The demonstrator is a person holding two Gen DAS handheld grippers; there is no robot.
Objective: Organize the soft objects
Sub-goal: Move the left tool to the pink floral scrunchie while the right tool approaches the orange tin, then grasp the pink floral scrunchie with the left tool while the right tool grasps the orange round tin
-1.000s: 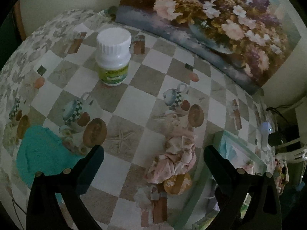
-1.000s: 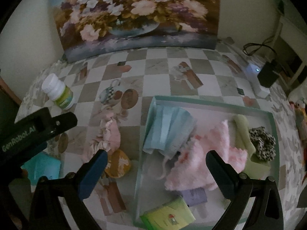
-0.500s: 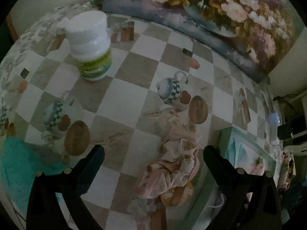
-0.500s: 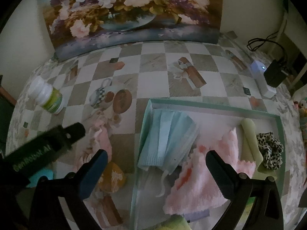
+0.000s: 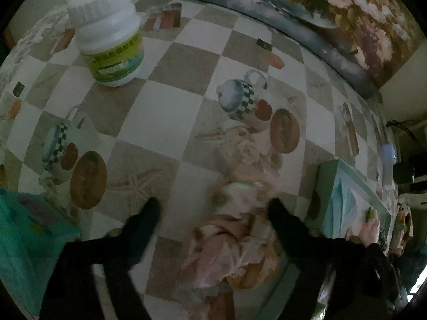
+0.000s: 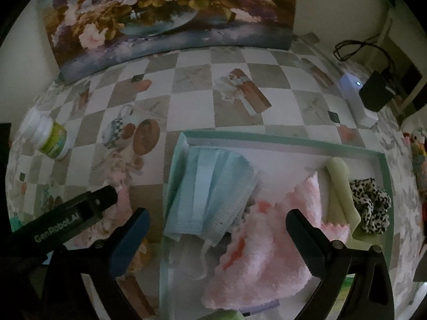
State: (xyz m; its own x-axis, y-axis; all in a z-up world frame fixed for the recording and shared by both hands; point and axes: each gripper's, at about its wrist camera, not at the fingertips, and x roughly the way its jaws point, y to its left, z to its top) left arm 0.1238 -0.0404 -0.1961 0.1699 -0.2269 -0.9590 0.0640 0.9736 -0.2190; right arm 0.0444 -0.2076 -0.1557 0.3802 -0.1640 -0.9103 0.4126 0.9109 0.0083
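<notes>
Pick-up step: the left claw (image 5: 213, 208) is closing around the pink scrunchie (image 5: 226, 240), low centre of frame on the desk (image 5: 165, 112), pads not yet pressing. Next: grip, then carry right to the tray (image 6: 293, 141), where the right claw (image 6: 216, 221) hovers wide open, empty

Crumpled pink floral cloth (image 5: 226, 229) lies beside tray (image 5: 328, 186) on table

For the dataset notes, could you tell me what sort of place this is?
Probably a home, likely a dining or side table: a patterned tablecloth, a flower painting leaning on the wall, and a tray of cloths.
</notes>
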